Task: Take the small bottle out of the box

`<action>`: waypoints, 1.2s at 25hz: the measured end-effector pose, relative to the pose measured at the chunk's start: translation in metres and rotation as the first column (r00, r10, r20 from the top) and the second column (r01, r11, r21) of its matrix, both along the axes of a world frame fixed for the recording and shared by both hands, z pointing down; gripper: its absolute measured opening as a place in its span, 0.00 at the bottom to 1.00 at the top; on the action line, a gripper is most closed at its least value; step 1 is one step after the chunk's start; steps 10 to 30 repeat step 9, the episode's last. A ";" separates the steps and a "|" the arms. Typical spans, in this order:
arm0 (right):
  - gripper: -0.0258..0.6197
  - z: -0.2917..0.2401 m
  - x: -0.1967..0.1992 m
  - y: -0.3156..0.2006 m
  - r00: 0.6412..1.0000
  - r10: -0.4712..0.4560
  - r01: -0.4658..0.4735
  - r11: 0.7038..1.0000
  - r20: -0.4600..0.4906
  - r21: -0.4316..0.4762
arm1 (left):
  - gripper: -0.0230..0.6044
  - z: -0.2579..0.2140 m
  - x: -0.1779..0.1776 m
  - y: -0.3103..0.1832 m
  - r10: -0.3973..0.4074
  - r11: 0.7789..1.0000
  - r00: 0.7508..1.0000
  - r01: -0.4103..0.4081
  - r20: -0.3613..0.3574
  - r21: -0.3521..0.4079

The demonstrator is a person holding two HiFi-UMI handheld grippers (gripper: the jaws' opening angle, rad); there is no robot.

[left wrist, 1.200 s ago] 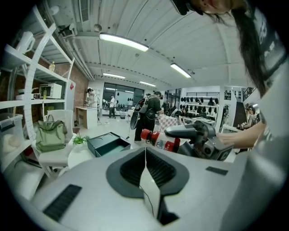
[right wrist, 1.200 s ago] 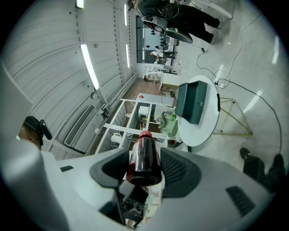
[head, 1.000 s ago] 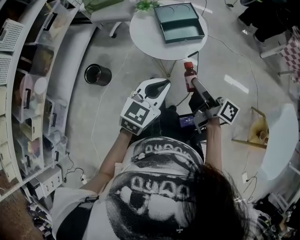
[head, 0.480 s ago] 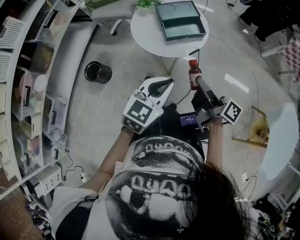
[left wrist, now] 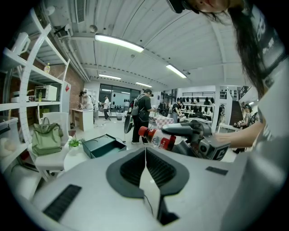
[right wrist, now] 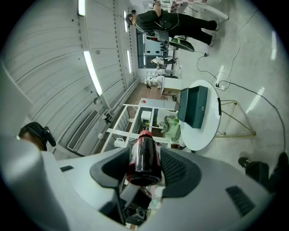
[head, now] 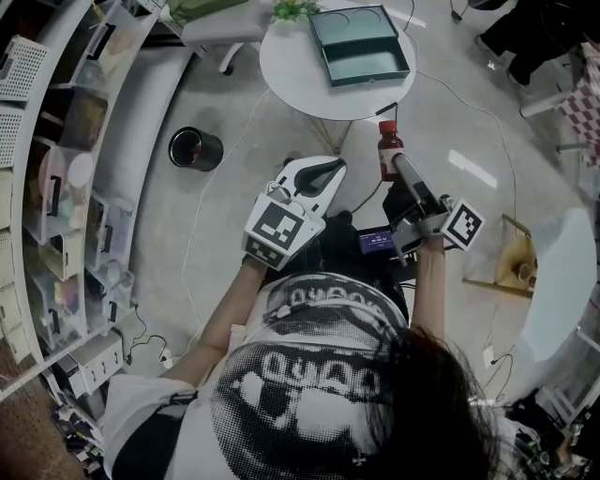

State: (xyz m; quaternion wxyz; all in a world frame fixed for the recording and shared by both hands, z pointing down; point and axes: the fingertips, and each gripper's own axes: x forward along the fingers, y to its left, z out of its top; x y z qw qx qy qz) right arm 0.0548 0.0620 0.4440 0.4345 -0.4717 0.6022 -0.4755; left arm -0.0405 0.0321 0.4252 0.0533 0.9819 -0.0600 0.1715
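The small bottle [head: 388, 156], with a red cap and dark red contents, hangs in the air below the round white table [head: 281, 75]. My right gripper [head: 394, 164] is shut on its body, the cap pointing away from me. In the right gripper view the bottle [right wrist: 144, 155] sits between the two black pads. The open dark green box [head: 361, 42] lies on the table, away from both grippers. My left gripper [head: 314, 173] is to the left of the bottle, its jaws shut with nothing between them [left wrist: 145, 151]. The left gripper view shows the bottle [left wrist: 158, 137] and the box [left wrist: 101, 145].
A black bin [head: 195, 148] stands on the floor at the left, beside curved white shelving [head: 56, 169]. A small plant [head: 292, 9] sits at the table's far edge. A white chair with a green bag [left wrist: 45, 137] is beyond it. People stand in the background.
The right gripper has carried the bottle a little to the right, and the left gripper has drifted slightly right too. Over the last half second both have stayed nearly still.
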 end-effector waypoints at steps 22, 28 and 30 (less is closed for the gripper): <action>0.37 0.002 0.005 -0.002 1.000 0.004 -0.004 1.000 0.009 0.000 | 0.06 0.001 0.005 -0.007 -0.008 1.000 1.000 0.008 0.001 -0.003; 0.37 0.002 0.005 -0.002 1.000 0.004 -0.004 1.000 0.009 0.000 | 0.06 0.001 0.005 -0.007 -0.008 1.000 1.000 0.008 0.001 -0.003; 0.37 0.002 0.005 -0.002 1.000 0.004 -0.004 1.000 0.009 0.000 | 0.06 0.001 0.005 -0.007 -0.008 1.000 1.000 0.008 0.001 -0.003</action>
